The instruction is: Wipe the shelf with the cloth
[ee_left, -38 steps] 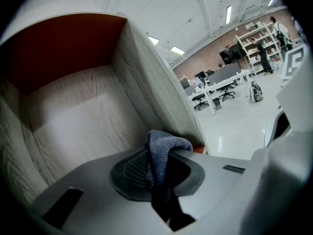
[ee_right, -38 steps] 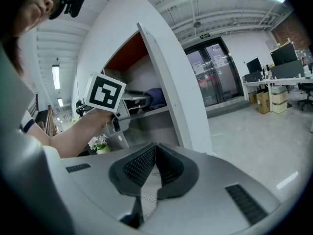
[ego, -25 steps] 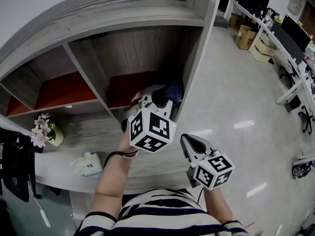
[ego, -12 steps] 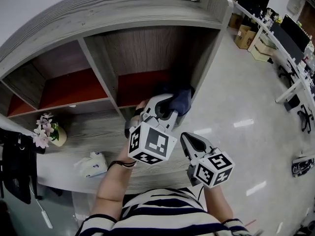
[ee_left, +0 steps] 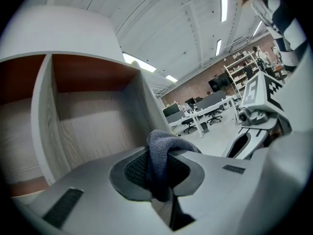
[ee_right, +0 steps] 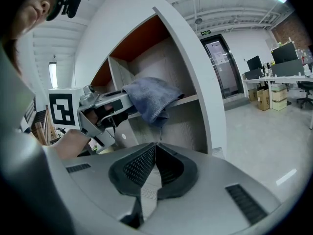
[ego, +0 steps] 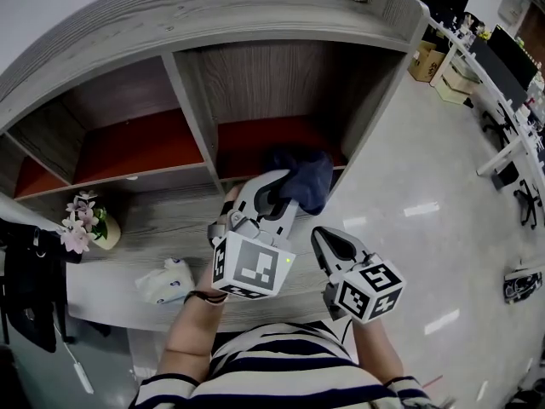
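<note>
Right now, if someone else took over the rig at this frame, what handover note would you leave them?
Left gripper: shut on the cloth, at the front edge of the right-hand compartment of the shelf.
Right gripper: shut, empty, held low near the body, off the shelf.
Done: the cloth is gripped and at the shelf. How much has been wiped can't be told.
Left: wipe that compartment's red floor, then the other compartments.
</note>
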`<action>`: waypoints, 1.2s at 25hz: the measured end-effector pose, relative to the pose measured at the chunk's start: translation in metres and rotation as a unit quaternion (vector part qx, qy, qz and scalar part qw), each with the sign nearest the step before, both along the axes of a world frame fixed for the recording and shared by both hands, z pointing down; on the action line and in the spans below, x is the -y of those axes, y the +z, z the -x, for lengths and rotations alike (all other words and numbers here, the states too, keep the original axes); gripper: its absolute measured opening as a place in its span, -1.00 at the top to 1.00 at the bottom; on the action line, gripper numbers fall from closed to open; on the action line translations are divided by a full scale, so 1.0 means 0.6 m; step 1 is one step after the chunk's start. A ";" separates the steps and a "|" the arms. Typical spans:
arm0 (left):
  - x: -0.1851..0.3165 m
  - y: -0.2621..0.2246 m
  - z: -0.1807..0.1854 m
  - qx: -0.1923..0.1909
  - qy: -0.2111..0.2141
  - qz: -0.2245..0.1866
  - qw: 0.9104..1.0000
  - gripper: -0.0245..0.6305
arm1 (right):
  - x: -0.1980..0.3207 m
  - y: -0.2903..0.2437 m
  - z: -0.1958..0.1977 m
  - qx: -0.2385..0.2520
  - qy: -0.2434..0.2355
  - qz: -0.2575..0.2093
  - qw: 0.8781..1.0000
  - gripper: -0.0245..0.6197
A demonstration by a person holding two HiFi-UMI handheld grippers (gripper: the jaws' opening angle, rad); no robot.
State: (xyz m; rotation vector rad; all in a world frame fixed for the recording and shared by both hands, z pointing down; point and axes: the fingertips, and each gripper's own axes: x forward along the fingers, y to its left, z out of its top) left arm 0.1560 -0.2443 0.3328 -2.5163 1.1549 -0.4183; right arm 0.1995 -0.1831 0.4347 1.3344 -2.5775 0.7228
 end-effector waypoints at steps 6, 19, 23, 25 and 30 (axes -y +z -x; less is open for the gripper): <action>-0.011 -0.006 0.059 -0.005 -0.041 -0.004 0.999 0.78 | -0.006 0.000 0.023 0.003 -0.008 0.004 1.000 0.84; -0.063 0.014 0.154 -0.034 -0.084 0.018 0.996 0.78 | -0.009 -0.010 0.074 0.002 -0.026 -0.004 1.000 0.84; -0.088 0.023 0.168 -0.054 -0.089 0.026 0.994 0.78 | -0.010 -0.011 0.081 0.001 -0.024 -0.004 1.000 0.84; -0.100 0.033 0.173 -0.054 -0.093 0.032 0.994 0.78 | -0.010 -0.010 0.083 0.000 -0.024 -0.002 1.000 0.84; -0.124 0.077 0.198 -0.084 -0.112 0.092 0.986 0.78 | -0.011 -0.009 0.096 0.002 -0.026 -0.001 1.000 0.84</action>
